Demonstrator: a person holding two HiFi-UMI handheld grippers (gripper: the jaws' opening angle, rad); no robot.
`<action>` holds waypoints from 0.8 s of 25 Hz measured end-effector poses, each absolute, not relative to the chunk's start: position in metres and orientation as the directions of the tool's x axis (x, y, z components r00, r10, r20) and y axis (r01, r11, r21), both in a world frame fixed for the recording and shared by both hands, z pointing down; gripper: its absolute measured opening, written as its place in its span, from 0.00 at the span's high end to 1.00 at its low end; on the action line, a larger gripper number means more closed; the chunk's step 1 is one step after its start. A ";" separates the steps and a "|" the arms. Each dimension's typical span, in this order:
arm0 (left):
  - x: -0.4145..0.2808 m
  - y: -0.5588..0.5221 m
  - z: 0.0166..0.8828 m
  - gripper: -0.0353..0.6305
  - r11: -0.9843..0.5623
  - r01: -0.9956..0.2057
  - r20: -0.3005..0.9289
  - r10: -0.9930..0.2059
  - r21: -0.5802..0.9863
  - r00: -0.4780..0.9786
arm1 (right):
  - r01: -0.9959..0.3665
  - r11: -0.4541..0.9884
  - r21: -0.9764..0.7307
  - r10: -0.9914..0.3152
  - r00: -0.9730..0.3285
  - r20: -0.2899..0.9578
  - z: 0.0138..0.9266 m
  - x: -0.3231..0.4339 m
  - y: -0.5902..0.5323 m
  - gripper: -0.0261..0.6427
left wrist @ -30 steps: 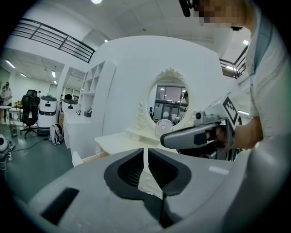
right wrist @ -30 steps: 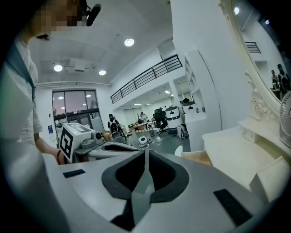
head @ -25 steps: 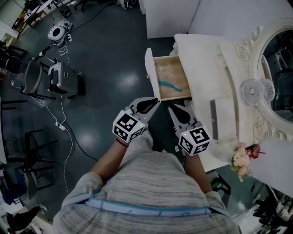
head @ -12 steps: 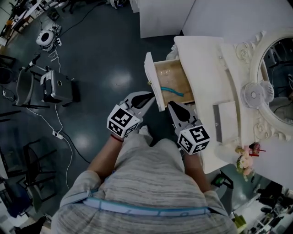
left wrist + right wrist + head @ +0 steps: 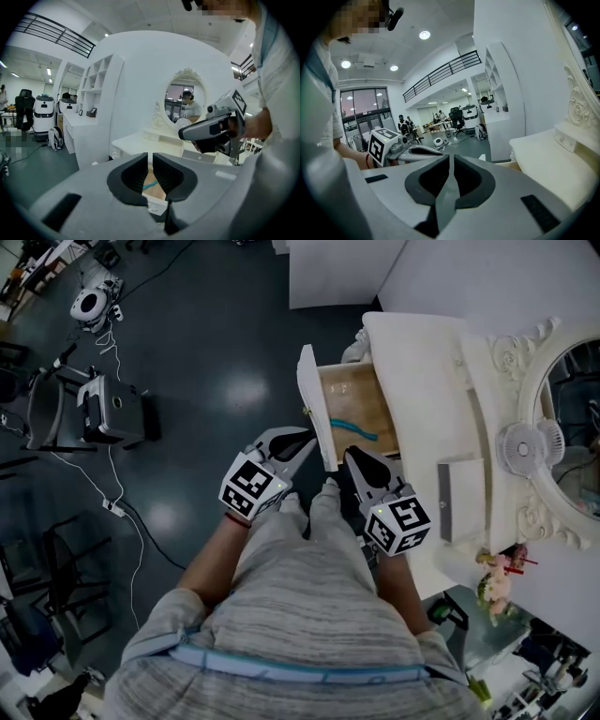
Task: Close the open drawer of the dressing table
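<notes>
Drawer point(image 5: 313, 399) juts open over dark glossy floor point(image 5: 216, 334).

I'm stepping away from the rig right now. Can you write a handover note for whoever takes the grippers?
Left gripper: jaws nearly together, nothing held, just outside the front panel of the drawer, near its closer end; contact unclear.
Right gripper: jaws nearly together, empty, at the drawer's near side.
Drawer: pulled well out of the dressing table, with a turquoise item lying inside.
Done: grippers brought up to the drawer.
Left: push the front panel in until the drawer is shut.
</notes>
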State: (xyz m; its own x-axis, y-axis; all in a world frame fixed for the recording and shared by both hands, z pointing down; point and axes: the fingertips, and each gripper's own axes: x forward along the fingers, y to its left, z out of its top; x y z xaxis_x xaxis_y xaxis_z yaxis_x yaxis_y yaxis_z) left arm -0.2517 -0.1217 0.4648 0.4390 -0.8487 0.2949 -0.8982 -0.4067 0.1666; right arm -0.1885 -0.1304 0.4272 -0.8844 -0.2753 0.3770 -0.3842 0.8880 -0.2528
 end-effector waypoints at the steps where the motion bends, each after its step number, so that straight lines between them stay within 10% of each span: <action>1: -0.253 -0.124 0.468 0.88 -0.403 -0.900 0.304 -0.848 0.166 0.435 | -0.379 0.890 -0.255 -0.267 -0.885 0.382 0.429 -0.189 -0.133 0.94; 20: -0.272 -0.176 0.559 0.80 -0.478 -0.874 0.530 -0.721 0.086 0.446 | -0.379 0.878 -0.291 -0.238 -0.875 0.421 0.445 -0.185 -0.178 0.94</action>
